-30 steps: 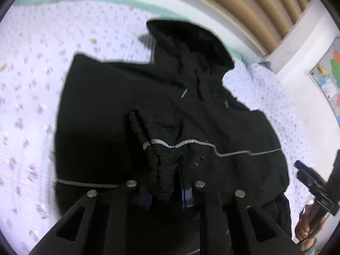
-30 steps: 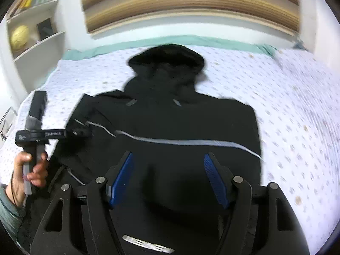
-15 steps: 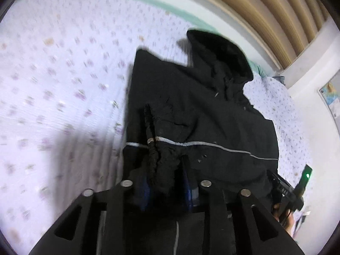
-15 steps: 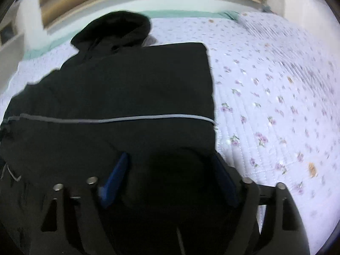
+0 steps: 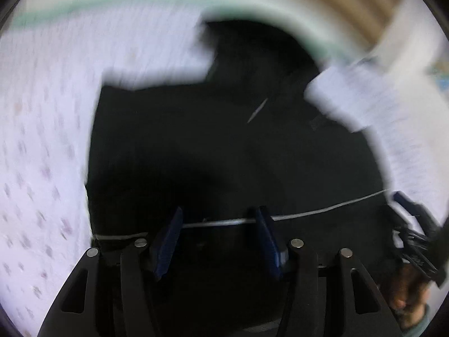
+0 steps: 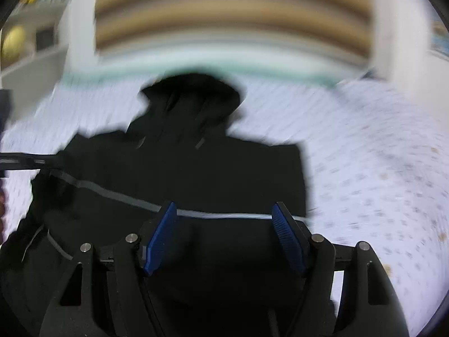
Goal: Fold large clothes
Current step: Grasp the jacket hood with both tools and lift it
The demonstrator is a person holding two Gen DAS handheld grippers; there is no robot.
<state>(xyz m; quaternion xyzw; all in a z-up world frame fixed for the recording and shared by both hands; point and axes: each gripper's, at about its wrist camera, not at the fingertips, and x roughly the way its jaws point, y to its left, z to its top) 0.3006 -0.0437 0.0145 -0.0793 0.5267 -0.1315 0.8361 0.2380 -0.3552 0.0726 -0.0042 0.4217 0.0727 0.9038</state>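
A black hooded jacket (image 6: 196, 174) lies spread flat on the bed (image 6: 378, 174), whose cover is pale lilac with a small flower print. Its hood points toward the head edge of the bed, where a mint-green strip runs below a slatted wooden headboard (image 6: 230, 14). A thin grey reflective stripe (image 6: 224, 214) crosses the jacket from side to side.

The left claw (image 5: 219, 236) hangs over the lower part of the jacket, tilted steeply down. Its blue pads (image 5: 168, 238) stand apart and its jaws are opening; only the flat cloth and the stripe show between them, and the pads grip nothing. The bare bed lies to its left.

The right claw (image 6: 224, 233) also points down at the jacket's lower part, near the jacket's right edge. Its jaws stand wide and are closing, with nothing clamped between the pads.

Both views are blurred. In the left wrist view, a hand (image 5: 407, 289) grips the right claw's handle at the lower right.
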